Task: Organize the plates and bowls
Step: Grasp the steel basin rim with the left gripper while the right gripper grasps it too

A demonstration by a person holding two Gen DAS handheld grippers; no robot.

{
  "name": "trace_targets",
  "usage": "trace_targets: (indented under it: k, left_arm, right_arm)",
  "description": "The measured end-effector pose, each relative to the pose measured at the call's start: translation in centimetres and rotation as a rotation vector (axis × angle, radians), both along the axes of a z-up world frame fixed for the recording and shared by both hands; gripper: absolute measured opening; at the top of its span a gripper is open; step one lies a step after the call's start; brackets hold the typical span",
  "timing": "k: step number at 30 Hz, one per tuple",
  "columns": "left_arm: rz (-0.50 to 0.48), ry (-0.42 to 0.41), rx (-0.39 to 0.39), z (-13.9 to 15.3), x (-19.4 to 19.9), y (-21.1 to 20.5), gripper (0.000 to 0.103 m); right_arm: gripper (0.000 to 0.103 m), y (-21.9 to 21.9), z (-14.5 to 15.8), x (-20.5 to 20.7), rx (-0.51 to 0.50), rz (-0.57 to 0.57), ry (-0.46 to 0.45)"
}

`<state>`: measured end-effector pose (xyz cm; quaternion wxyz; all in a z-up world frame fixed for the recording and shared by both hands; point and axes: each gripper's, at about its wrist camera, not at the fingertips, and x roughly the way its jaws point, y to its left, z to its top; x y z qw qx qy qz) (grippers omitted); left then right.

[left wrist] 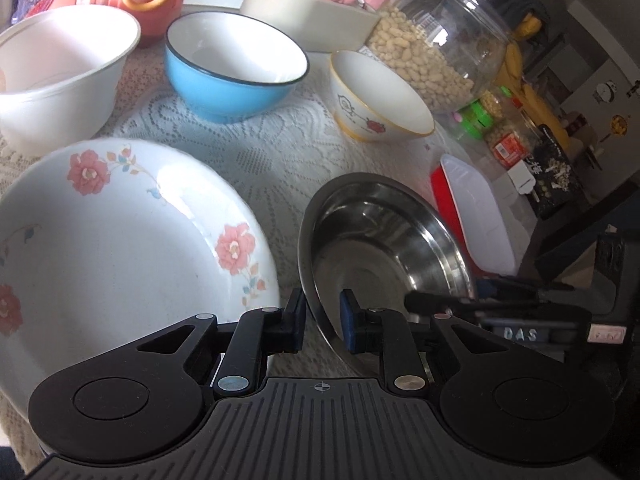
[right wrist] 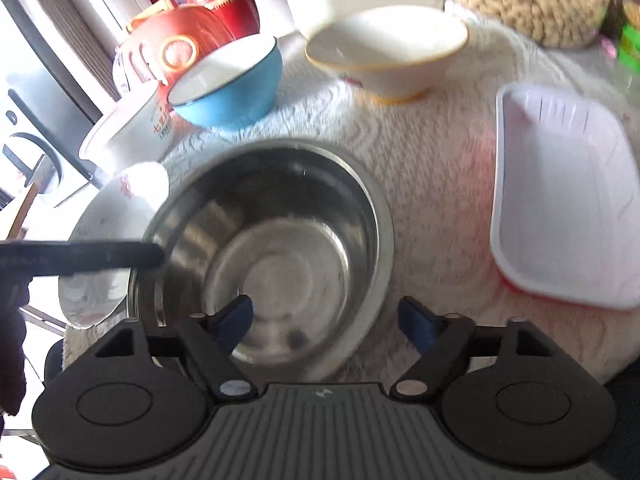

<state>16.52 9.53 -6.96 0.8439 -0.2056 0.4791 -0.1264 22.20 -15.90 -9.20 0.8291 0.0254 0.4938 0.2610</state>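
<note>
Left wrist view shows my left gripper (left wrist: 322, 322) straddling the near rim of the round stainless steel bowl (left wrist: 384, 236): one black finger outside the wall, the blue-padded one inside, drawn in narrow on the thin metal. I judge that a grasp on the rim, and the bowl looks tipped up at my side. It sits on the lace-covered bench (left wrist: 256, 152), just beside the large white plate with pink flowers (left wrist: 120, 240).

From the right wrist view my right gripper (right wrist: 326, 320) hovers over the same steel bowl (right wrist: 280, 240), jaws released and wide; one blue pad hangs above the bowl's inside, the other beyond its rim, neither pressing on anything that I can see.

Further back stand the blue bowl with a white inside (left wrist: 236, 68), the small white bowl with a yellow rim and a rose print (left wrist: 376, 96) and the big plain white bowl (left wrist: 60, 68). A white rectangular tray on a red one (right wrist: 560, 200) lies to the right.

The step in hand, as I read it, is lifting the steel bowl to group it with the others. Next I must keep the pinch firm on that slippery rim, raise it clear of the flowered plate's edge, and pick a bowl wide enough to nest with it.
</note>
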Motion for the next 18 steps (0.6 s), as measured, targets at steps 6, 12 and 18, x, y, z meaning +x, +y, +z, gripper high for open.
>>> trace_targets:
  k: [6, 12, 18]
  left_arm:
    - [-0.034, 0.046, -0.055, -0.3, -2.3, -0.6, 0.024]
    - [0.036, 0.007, 0.011, 0.1, -0.3, -0.7, 0.022]
    - [0.072, -0.066, 0.008, 2.5, -1.1, 1.0, 0.025]
  right_arm:
    - [0.051, -1.0, 0.0, -0.3, 0.008, 0.071, 0.046]
    - [0.050, -1.8, -0.3, 1.0, -0.004, -0.028, 0.021]
    - [0.045, -0.4, 3.2, 0.3, 0.016, -0.009, -0.093]
